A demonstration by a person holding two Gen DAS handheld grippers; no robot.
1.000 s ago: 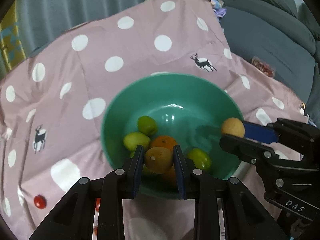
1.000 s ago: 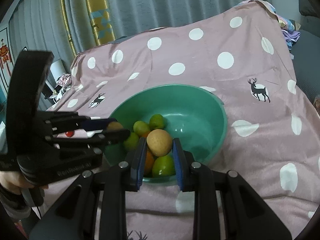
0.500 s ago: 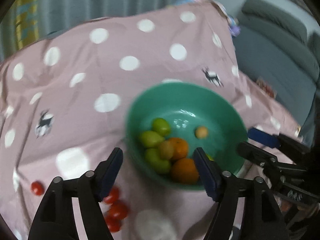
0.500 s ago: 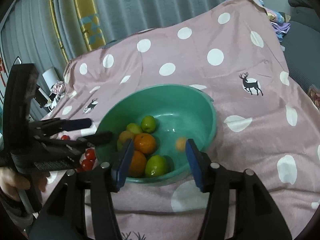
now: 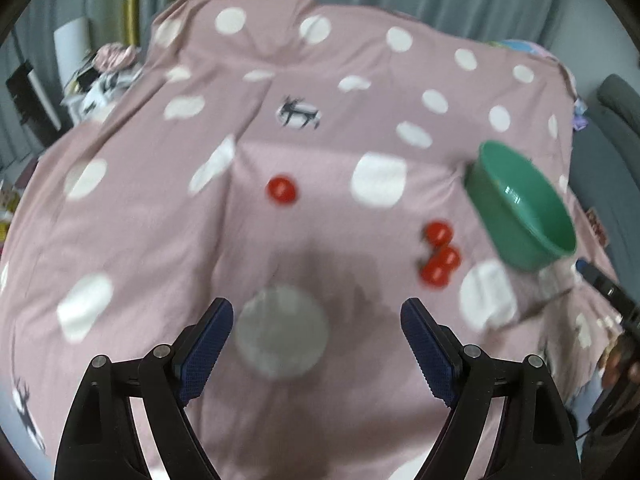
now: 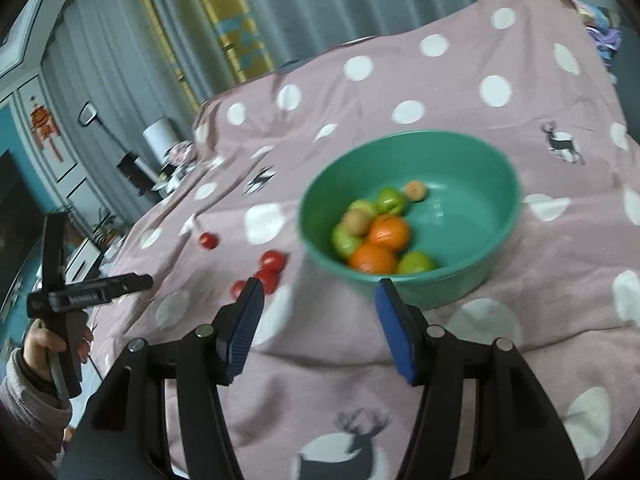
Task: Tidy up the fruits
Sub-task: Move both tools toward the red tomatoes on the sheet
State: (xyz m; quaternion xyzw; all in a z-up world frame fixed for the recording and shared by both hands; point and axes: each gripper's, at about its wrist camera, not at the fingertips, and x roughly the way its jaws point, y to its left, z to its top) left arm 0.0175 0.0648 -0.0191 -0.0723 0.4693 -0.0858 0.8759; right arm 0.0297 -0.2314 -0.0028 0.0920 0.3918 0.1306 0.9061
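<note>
Mostly sorted: oranges (image 6: 383, 243) and green fruits in bowl (image 6: 472, 284); tomatoes (image 5: 439, 261) left on cloth (image 5: 160, 216). Left gripper (image 5: 316, 344) and right gripper (image 6: 320, 320) spread, empty.

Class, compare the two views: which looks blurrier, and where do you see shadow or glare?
Left wrist: motion-blurred, tomatoes and bowl smeared, dark shadow on the cloth ahead of the left claw. Right wrist: sharper, fruit softly blurred, small glare inside the bowl.
</note>
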